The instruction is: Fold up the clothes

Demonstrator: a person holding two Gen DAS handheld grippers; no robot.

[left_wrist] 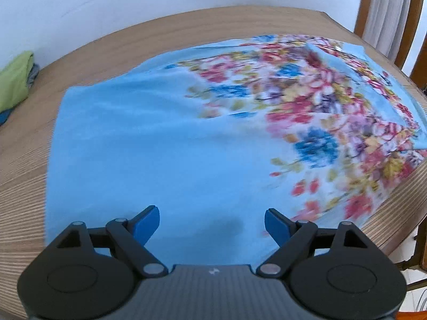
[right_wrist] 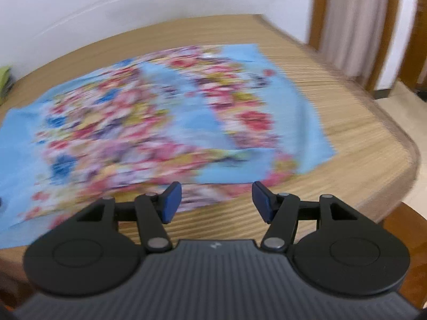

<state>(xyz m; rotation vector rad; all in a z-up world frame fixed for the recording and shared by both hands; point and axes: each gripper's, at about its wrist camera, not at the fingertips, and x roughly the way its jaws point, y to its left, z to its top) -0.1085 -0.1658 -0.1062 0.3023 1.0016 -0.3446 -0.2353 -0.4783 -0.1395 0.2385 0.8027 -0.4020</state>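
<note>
A light blue garment (left_wrist: 165,144) with a floral print lies spread on the wooden table (left_wrist: 24,165). In the left wrist view its plain blue part is nearest, the flowers to the right. My left gripper (left_wrist: 212,224) hangs open over the garment's near plain edge, nothing between its blue pads. In the right wrist view the garment (right_wrist: 149,122) shows its flowered part with a folded sleeve at the right. My right gripper (right_wrist: 216,200) stands open just above the garment's near hem and the bare table (right_wrist: 360,138), holding nothing. Both views are blurred by motion.
A stack of folded clothes with a green piece on top (left_wrist: 16,80) sits at the table's far left edge. A wooden chair back (left_wrist: 387,21) stands beyond the table's right corner. A white wall runs behind, and a curtain (right_wrist: 355,21) hangs at the right.
</note>
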